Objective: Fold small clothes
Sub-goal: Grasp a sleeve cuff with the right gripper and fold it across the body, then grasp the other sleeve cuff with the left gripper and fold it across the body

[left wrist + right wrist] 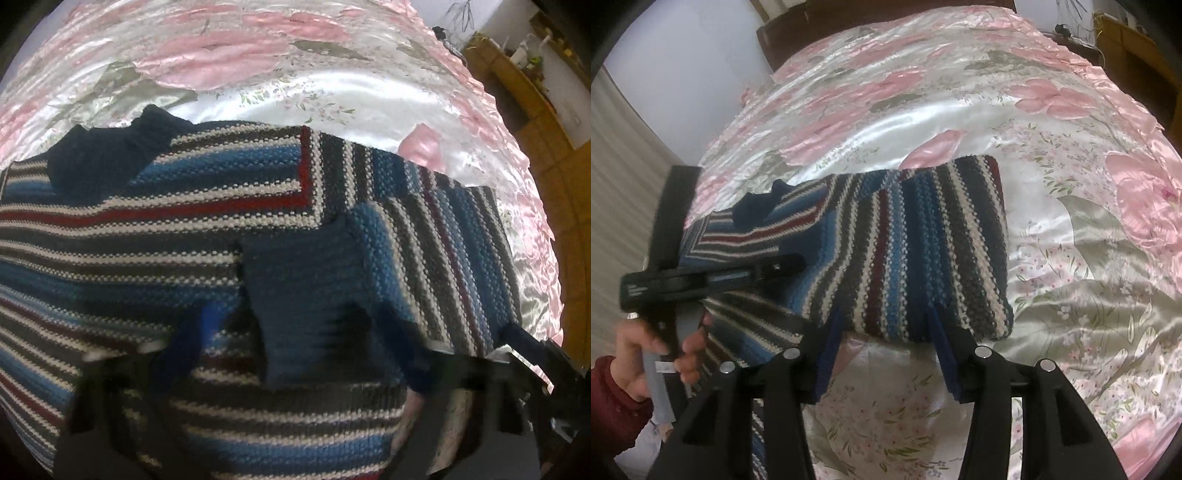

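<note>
A striped knit sweater (147, 236) in blue, grey, white and dark red lies on the bed, with its navy collar (99, 158) at the far left. One sleeve is folded over the body, and its navy cuff (306, 295) lies between the spread blue fingers of my left gripper (295, 339), which is open and blurred. In the right wrist view the sweater (916, 240) has its right side folded in. My right gripper (886, 325) is open, fingertips at the sweater's near edge. A hand (631, 354) in a red sleeve holds the left gripper (798, 262) over the sweater's left part.
A shiny pink floral bedspread (1071, 258) covers the bed on all sides of the sweater. A dark headboard (798, 29) stands at the far end. Wooden furniture (517, 81) lines the right side past the bed edge. A pale curtain (620, 166) hangs at the left.
</note>
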`<state>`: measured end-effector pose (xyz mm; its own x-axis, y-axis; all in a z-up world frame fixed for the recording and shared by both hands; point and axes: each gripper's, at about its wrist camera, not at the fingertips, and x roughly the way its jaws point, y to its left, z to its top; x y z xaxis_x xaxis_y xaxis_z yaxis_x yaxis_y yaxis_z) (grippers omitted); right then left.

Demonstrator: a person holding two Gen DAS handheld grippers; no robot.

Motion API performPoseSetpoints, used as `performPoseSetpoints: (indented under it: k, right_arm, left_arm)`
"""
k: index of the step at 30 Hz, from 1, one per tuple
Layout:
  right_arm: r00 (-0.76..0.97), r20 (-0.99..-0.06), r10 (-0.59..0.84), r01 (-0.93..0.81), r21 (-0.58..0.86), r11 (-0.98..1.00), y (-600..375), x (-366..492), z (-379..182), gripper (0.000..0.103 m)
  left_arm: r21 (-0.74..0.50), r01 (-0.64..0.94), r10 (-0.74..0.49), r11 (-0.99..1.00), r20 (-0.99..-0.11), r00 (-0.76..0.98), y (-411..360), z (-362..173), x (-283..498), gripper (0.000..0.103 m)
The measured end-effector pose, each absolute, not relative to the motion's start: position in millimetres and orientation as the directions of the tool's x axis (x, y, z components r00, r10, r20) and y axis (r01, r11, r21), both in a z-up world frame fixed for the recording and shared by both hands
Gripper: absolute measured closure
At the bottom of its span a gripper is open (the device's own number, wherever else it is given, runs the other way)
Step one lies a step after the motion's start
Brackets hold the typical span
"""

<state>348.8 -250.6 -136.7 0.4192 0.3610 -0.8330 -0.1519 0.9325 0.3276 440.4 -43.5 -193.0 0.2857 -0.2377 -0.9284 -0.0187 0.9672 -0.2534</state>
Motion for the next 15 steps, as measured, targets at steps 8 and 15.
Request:
performPoseSetpoints:
  k: [8,15]
  right_arm:
    - [0.449,-0.818,0.361,-0.134,0.338,0.932,-254,341,-128,0.049]
    - [0.45,-0.816,0.363,-0.116,0.35,0.93,-251,341,-125,0.046]
  left_arm:
    - [-0.314,-0.054,-0.263,0.948,-0.867,0.423,-14,-175,434,0.1]
    - [-0.3,-0.059,-0.207,0.952,-0.773,0.599,32,-123,430,0.101]
